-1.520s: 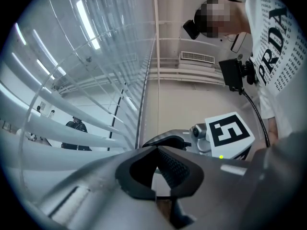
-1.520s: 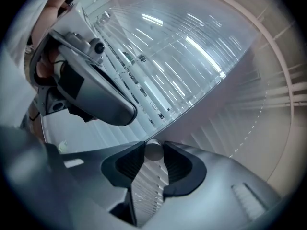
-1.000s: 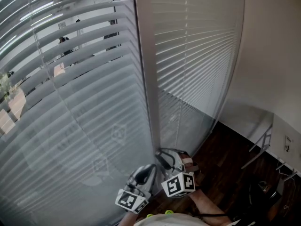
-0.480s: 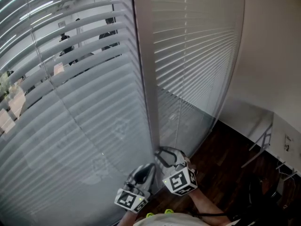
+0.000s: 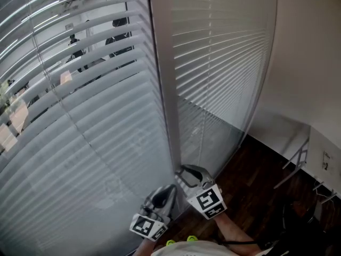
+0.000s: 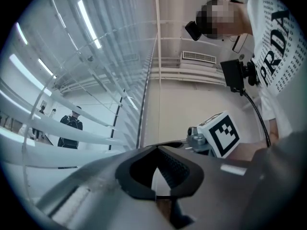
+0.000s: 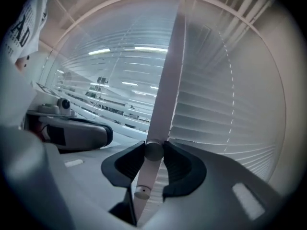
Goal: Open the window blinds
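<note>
Gripping the small round knob (image 7: pixel 153 151) low on the upright post (image 5: pixel 164 89) between the two blinds (image 5: pixel 90 121), the right gripper (image 5: pixel 187 176) points along the knob's axis, ready for twisting, while the left gripper (image 5: pixel 161 197), jaws together and empty, hangs just left of the post.

Daylight streams through the blinds (image 5: pixel 80 100) left of the window post (image 5: pixel 166 89), bright bands there; right of the post, a softer even glow. Below the post the floor (image 5: pixel 256 180) sits dark. Gripper views bow hard at their black rims, tilt wand (image 7: pixel 160 104) soft up close.
</note>
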`<action>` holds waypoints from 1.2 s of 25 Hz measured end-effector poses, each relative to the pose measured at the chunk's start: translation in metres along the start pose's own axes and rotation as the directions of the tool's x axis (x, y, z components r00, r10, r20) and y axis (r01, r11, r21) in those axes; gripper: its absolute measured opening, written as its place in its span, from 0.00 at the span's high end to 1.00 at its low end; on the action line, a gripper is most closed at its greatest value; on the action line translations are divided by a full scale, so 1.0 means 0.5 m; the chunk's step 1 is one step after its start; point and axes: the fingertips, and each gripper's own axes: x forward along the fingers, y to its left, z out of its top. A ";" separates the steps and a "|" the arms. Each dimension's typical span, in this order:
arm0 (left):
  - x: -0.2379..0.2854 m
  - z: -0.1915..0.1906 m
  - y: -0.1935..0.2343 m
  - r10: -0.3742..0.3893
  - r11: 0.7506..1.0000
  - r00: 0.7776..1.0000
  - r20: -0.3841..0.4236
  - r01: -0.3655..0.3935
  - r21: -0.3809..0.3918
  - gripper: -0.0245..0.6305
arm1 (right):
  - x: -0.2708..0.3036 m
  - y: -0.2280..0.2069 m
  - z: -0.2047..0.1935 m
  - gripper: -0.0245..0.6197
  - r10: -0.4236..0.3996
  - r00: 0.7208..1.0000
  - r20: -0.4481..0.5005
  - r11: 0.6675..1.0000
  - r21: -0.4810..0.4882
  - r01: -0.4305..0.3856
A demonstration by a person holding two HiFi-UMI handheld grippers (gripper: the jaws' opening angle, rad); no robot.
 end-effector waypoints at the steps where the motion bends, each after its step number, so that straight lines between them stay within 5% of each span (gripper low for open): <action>1: 0.000 0.000 0.000 0.000 1.000 1.000 0.000 0.000 0.000 0.97 | 0.000 -0.001 0.000 0.76 0.007 1.000 0.007 0.999 0.032 -0.007; 13: 0.000 0.001 -0.003 -0.015 1.000 1.000 -0.001 0.015 -0.004 0.97 | -0.001 -0.012 -0.002 0.76 0.062 0.993 0.099 0.944 0.316 -0.091; 17: 0.000 0.000 -0.003 -0.016 1.000 1.000 -0.002 0.016 -0.007 0.97 | -0.002 -0.016 -0.001 0.76 0.077 0.986 0.146 0.887 0.442 -0.135; 30: -0.006 0.002 -0.003 -0.013 1.000 1.000 -0.006 0.012 -0.007 0.97 | -0.005 -0.022 0.001 0.76 0.065 0.974 0.215 0.799 0.573 -0.180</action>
